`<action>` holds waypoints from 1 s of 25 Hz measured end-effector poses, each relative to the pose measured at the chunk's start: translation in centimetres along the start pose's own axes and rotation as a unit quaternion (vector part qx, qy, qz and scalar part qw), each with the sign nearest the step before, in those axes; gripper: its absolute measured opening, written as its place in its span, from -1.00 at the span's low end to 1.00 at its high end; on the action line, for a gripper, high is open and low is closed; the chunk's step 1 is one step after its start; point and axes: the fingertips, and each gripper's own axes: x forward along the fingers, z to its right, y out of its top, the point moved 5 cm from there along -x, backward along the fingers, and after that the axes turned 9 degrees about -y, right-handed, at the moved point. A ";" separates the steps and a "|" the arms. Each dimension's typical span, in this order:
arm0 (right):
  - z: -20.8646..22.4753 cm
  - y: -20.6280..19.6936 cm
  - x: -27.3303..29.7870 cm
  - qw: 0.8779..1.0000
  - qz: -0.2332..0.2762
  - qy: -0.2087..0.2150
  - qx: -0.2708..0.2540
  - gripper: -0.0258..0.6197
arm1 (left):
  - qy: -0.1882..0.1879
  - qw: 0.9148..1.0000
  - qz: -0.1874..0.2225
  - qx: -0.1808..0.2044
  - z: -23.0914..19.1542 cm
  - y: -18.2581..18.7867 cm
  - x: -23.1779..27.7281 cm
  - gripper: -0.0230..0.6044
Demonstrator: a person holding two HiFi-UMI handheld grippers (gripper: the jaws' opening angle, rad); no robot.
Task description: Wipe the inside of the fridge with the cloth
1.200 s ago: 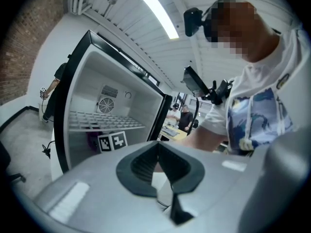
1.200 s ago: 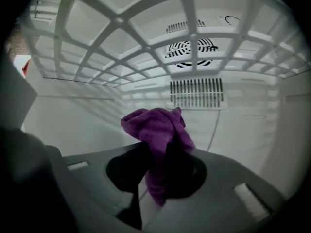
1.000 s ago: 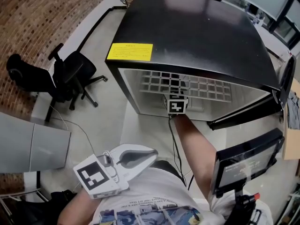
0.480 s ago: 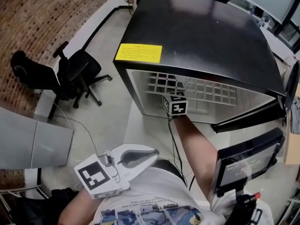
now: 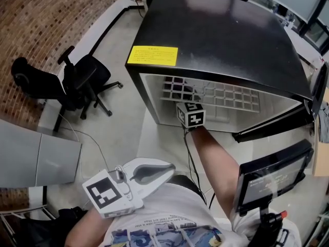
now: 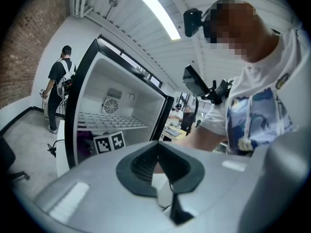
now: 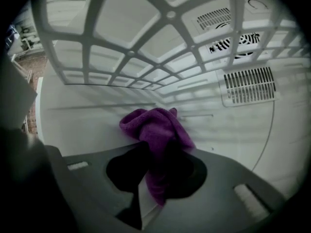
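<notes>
A black mini fridge (image 5: 216, 30) stands open with a white wire shelf (image 5: 216, 94) inside. My right arm reaches into its mouth; only the right gripper's marker cube (image 5: 191, 115) shows in the head view. In the right gripper view, my right gripper (image 7: 163, 152) is shut on a purple cloth (image 7: 155, 125), which is bunched against the white inner wall under the shelf (image 7: 146, 47). My left gripper (image 5: 167, 168) hangs by my torso, away from the fridge, its jaws shut with nothing between them.
The fridge door (image 5: 277, 122) swings out at the right. Vent grilles (image 7: 250, 84) sit on the inner back wall. An office chair (image 5: 77, 81) and a brick wall (image 5: 46, 19) are at the left. A screen on a stand (image 5: 267, 181) is near my right side.
The right gripper's cube has shifted slightly left and turned in the fridge mouth. The left gripper has stayed where it was.
</notes>
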 end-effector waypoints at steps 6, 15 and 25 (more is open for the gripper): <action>-1.6 -0.6 -2.1 1.000 0.002 0.018 0.001 -0.67 | -0.018 1.000 -0.001 0.001 1.2 -0.2 -0.2 -0.91; -4.5 -2.8 -5.7 1.000 -0.010 0.026 0.012 -0.67 | -0.041 0.999 -0.014 0.014 3.6 -1.4 -1.7 -0.91; -6.7 -5.3 -9.8 0.999 -0.023 0.025 0.027 -0.67 | -0.079 0.997 -0.019 0.013 5.7 -2.6 -2.6 -0.91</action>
